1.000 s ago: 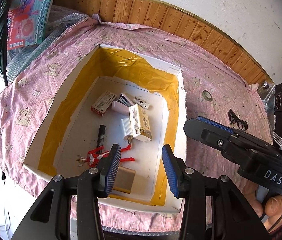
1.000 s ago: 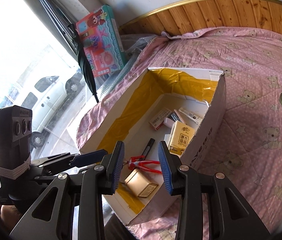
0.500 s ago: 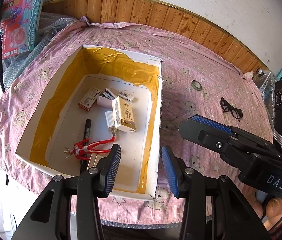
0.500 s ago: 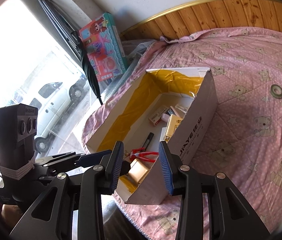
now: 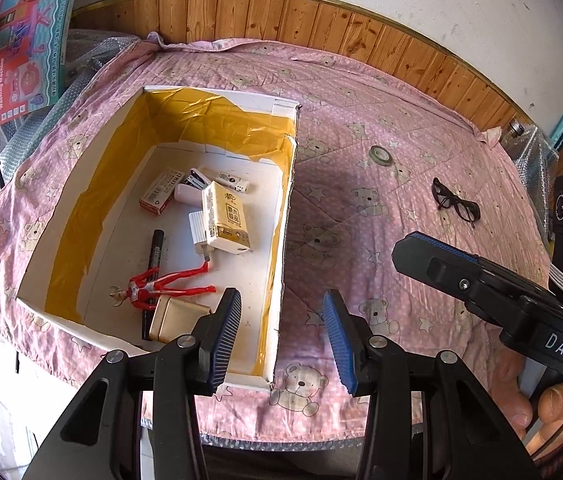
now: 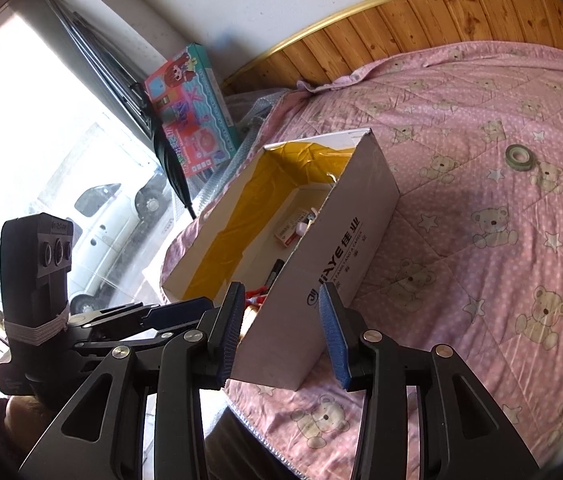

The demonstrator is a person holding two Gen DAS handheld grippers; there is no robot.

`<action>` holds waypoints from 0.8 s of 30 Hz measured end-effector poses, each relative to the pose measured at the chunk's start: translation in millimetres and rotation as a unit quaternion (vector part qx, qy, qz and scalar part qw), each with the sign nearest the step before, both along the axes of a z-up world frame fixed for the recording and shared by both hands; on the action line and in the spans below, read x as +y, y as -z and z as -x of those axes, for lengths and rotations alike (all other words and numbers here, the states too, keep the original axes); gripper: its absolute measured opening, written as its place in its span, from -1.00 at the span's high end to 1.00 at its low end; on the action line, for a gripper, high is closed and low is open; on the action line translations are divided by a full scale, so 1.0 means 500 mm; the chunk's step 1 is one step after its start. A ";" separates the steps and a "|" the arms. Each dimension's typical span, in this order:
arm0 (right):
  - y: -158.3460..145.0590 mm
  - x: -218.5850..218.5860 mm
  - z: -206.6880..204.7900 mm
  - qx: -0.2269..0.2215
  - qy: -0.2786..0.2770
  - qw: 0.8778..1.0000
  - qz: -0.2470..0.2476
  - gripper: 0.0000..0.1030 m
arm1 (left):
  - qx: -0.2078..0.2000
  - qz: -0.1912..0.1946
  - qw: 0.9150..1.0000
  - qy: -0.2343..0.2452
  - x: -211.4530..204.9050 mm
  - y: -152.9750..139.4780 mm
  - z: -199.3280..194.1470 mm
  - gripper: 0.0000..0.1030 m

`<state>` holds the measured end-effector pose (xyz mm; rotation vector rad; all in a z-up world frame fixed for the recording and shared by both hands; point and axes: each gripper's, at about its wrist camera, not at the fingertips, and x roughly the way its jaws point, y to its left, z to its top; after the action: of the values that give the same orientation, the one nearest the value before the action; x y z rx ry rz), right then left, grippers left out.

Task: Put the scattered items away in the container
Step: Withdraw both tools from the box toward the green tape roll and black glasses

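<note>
Pink bear-print quilt (image 5: 361, 128) covers the whole work surface, running up to wood panelling along the top of both frames. White cardboard box (image 5: 287, 216), lined inside with yellow tape, sits left of centre in the left wrist view; its near-right corner lies just between and below the fingertips.

Inside the box: a red action figure (image 5: 153, 286) low centre, a gold tin (image 5: 175, 320) touching its lower side, a black marker (image 5: 153, 252) lying lengthwise, a yellow tissue pack (image 5: 225, 216) on top of a white charger (image 5: 197, 228), and a small red-and-white carton (image 5: 161, 196) toward the far wall.

Still loose on the quilt: a tape roll (image 5: 380, 155) right of the box's far corner, and black glasses (image 5: 453, 202) further right, well apart from the box. Open quilt lies between the box's right wall and these two.

Left gripper (image 5: 281, 332) is spread wide with nothing between the pads, straddling the box's right wall. Right gripper (image 6: 281, 332) is likewise wide and empty, framing the box's printed outer side in the right wrist view; it also shows at lower right of the left wrist view. The quilt's near edge drops off just below both grippers.
</note>
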<state>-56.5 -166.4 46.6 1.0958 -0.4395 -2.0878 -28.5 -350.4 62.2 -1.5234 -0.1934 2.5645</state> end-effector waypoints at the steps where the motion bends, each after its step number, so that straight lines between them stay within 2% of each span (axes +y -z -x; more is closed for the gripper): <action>1: 0.003 0.003 0.001 -0.002 0.001 1.000 0.001 0.18 | 0.000 0.001 1.000 0.002 0.002 0.000 0.001 0.13; 13: 0.034 0.079 0.040 -0.022 0.046 0.999 0.017 0.17 | 0.019 0.038 0.998 0.038 0.075 -0.010 0.037 0.10; 24: 0.099 0.226 0.111 -0.052 0.129 0.990 0.015 0.17 | 0.009 0.043 0.994 0.098 0.209 0.020 0.135 0.06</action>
<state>-112.0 -53.6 -2.7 1.1863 -0.6935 -2.2443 -96.2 -246.0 52.3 -1.4662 0.0666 2.4589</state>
